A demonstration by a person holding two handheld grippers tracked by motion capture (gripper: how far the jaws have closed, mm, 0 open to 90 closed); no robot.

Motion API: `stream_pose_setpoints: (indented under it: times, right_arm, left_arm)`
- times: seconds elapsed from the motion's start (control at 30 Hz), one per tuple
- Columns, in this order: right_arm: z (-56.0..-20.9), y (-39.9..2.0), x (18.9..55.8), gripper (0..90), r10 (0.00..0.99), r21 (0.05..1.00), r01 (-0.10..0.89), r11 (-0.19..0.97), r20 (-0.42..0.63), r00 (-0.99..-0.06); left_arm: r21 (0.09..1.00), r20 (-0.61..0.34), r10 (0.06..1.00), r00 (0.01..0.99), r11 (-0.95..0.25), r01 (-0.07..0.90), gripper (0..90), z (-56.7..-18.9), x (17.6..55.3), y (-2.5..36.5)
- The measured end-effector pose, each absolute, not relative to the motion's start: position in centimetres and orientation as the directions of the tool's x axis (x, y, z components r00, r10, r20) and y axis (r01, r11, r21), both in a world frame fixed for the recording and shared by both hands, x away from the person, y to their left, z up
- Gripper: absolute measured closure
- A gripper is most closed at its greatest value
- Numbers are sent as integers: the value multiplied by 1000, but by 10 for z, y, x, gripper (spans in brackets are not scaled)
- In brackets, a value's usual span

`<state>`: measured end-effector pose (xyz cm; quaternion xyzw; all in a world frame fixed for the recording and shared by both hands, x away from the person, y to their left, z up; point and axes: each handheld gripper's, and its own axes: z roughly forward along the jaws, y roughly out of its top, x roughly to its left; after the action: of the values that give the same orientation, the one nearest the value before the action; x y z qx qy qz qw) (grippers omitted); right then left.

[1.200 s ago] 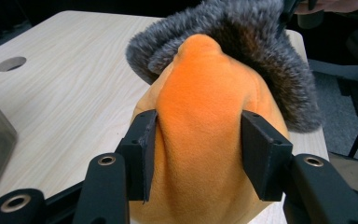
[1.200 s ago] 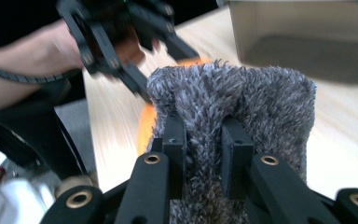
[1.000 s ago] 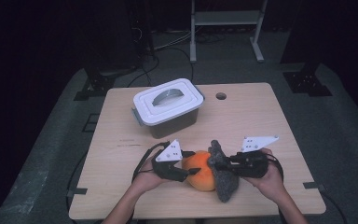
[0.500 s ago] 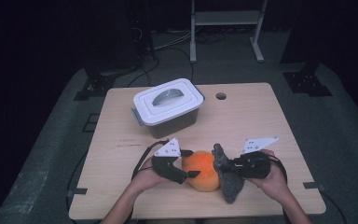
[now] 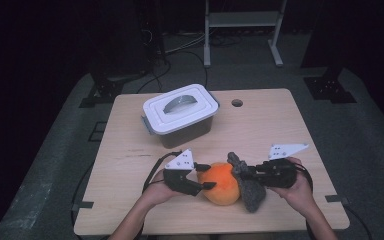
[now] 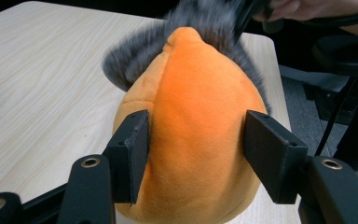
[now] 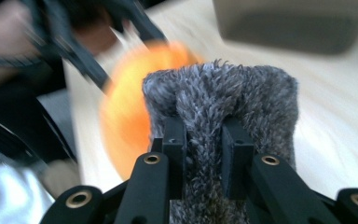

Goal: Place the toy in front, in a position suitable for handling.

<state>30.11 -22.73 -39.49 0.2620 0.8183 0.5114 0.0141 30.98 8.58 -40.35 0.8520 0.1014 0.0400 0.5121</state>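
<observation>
An orange plush toy [image 5: 221, 183] lies at the near middle of the desk [image 5: 280, 130], with its grey furry part [image 5: 250, 191] on the side toward the right gripper [image 5: 242, 172]. The work looks to be at the gripping stage: both grippers are on the toy, it rests on the desk, and the white lidded box [image 5: 180, 114] farther back stands closed, so any lifting, pulling apart or stowing is yet to come.

The left gripper [image 5: 206, 176] comes in level from the left. Its jaws have just been closing, with the orange body [image 6: 200, 135] between them; in the left gripper view the pads sit at its flanks, one touching, the other seemingly just off the plush, so a firm clamp is not certain. The right gripper reaches in level from the right, its jaws clenched tight on a fold of the grey fur [image 7: 205, 140]. Both forearms enter from the near edge, hands low on the desk.
</observation>
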Motion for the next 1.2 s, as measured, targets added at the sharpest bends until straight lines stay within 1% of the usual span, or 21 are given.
stream_pose_setpoints:
  times: [0.03,0.07,0.17,0.27,0.3,0.33,0.37,0.5,0.57,0.6,0.63,0.67,0.73,0.8,0.87,0.93,1.03,1.13,1.2]
  right_arm:
    - [-395,-227,301,743,443,844,414,340,245,-862]
    - [-384,-223,297,743,420,866,381,324,230,-878]
    - [-382,-213,293,742,413,859,354,369,190,-891]
    - [-390,-215,296,743,414,851,373,371,208,-886]
    - [-390,-215,296,743,414,851,373,371,208,-886]
    - [-393,-219,297,743,419,845,385,372,218,-882]
    - [-394,-220,297,743,420,842,389,374,220,-880]
    - [-400,-225,299,742,419,832,408,375,240,-876]
    - [-402,-226,300,742,419,830,411,377,243,-875]
    - [-405,-229,302,742,419,825,422,376,255,-871]
    - [-406,-230,302,742,420,824,424,375,257,-870]
    - [-407,-231,303,742,423,822,430,373,262,-867]
    - [-409,-234,305,741,428,818,440,372,270,-863]
    - [-411,-237,306,740,431,816,449,365,279,-858]
    - [-411,-239,307,740,433,809,459,368,288,-854]
    - [-413,-242,308,741,438,802,467,373,291,-850]
    - [-414,-246,309,742,453,795,482,369,299,-840]
    - [-405,-246,307,742,444,825,463,324,299,-845]
    - [-395,-243,305,742,408,859,434,271,306,-860]
  left_arm:
    - [881,-36,214,976,-455,132,409,-404,310,86]
    - [884,-33,207,978,-451,125,403,-403,308,82]
    - [878,-25,202,979,-464,118,355,-402,306,80]
    - [880,-27,197,980,-461,117,279,-403,307,80]
    - [882,-29,194,981,-456,116,279,-402,307,80]
    - [881,-29,201,979,-458,120,207,-402,308,79]
    - [876,-28,209,978,-465,124,173,-402,310,80]
    - [865,-64,233,970,-472,170,117,-409,316,83]
    - [862,-83,237,968,-470,189,118,-412,318,83]
    - [860,-133,226,965,-457,225,126,-417,322,84]
    - [859,-145,216,965,-457,232,140,-419,323,85]
    - [863,-150,202,968,-452,228,181,-421,323,86]
    - [870,-146,194,970,-442,220,279,-421,322,87]
    - [873,-131,197,972,-442,207,395,-418,321,88]
    - [874,-103,192,976,-451,181,461,-415,319,89]
    - [879,-90,197,976,-446,171,482,-414,317,89]
    - [887,-69,199,978,-436,152,487,-409,316,91]
    - [888,-42,199,979,-441,128,488,-403,315,93]
    - [885,-20,186,982,-453,104,488,-402,312,91]
